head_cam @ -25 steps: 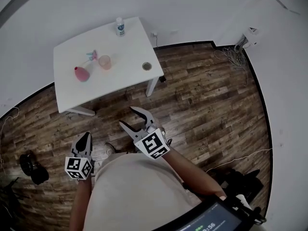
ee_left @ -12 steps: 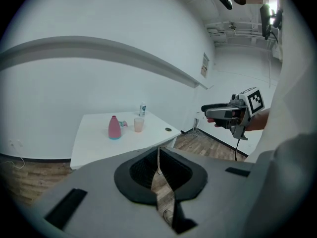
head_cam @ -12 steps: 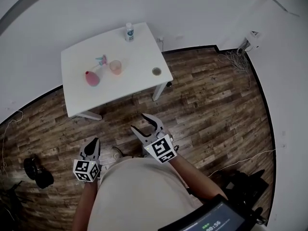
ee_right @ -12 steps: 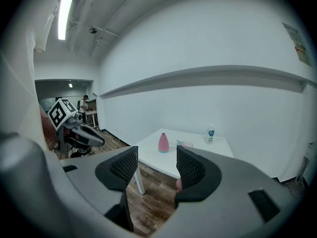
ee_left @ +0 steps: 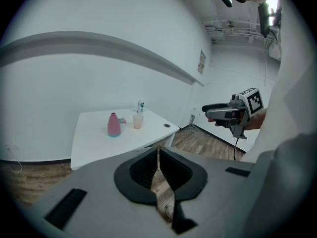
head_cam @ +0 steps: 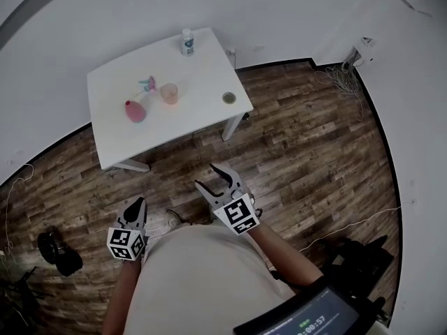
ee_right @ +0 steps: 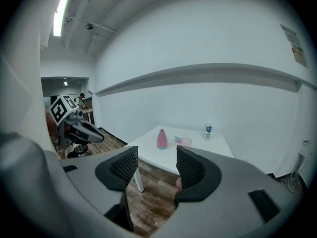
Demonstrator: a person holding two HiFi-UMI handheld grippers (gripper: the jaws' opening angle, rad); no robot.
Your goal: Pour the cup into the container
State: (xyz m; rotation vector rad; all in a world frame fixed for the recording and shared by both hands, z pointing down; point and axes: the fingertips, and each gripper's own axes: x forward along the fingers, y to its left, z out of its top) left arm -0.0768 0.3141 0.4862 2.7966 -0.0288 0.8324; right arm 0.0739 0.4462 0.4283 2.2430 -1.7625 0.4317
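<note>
A translucent pink cup point(head_cam: 169, 93) stands on the white table point(head_cam: 202, 75), well ahead of me. Left of it are a pink bottle-shaped container point(head_cam: 135, 110) and a small blue and pink item point(head_cam: 147, 84). Both grippers hang over the wood floor, far short of the table. My left gripper point(head_cam: 140, 203) is shut with nothing in it, its jaws meeting in the left gripper view point(ee_left: 158, 150). My right gripper point(head_cam: 208, 176) stands open and empty, with a clear gap between its pads point(ee_right: 156, 157). The cup point(ee_right: 186, 142) and container point(ee_right: 162, 139) show beyond that gap.
A small water bottle point(head_cam: 187, 42) stands at the table's far edge, and a round grommet point(head_cam: 229, 98) sits near its right edge. Cables point(head_cam: 342, 75) lie by the right wall. Dark gear point(head_cam: 59, 250) lies on the floor at left. White walls back the table.
Both grippers have sunk a little and drifted right in the head view, and the table sits slightly further right. The jaws look the same as before.
</note>
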